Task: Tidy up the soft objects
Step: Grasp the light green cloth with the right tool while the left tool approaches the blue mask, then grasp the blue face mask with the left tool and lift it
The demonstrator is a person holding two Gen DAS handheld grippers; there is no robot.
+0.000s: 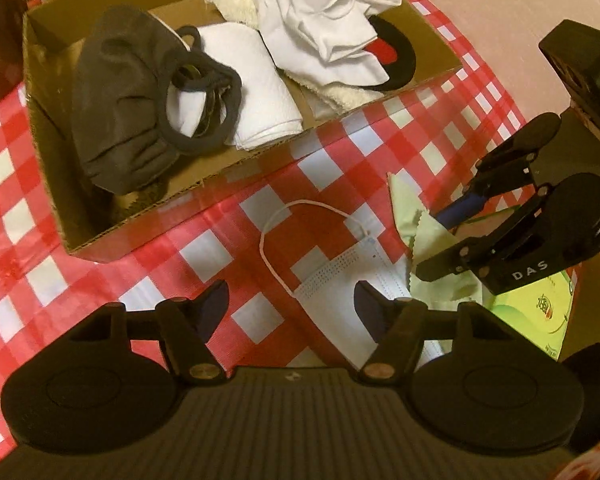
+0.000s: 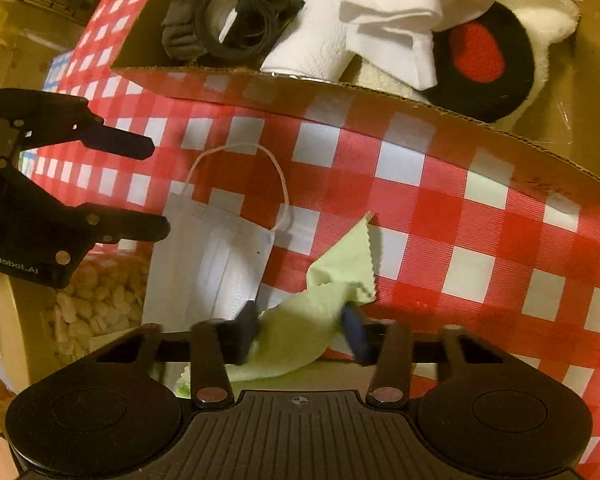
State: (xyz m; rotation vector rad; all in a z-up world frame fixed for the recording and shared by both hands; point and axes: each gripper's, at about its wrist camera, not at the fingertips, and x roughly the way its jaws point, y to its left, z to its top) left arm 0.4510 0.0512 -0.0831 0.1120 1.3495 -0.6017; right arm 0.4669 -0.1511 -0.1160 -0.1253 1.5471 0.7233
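A white face mask lies flat on the red checked tablecloth, its ear loop toward the box. My left gripper hovers over the mask, jaws open, one fingertip above its edge and nothing held. To the right lies a pale green cloth. My right gripper has both pads against the cloth, which bunches up between them. Behind both stands an open cardboard box.
The box holds a grey cloth, black hair bands, a white folded towel, crumpled white fabric and a black-and-red round pad. A green printed package lies at the table's near right edge. Packing peanuts show below.
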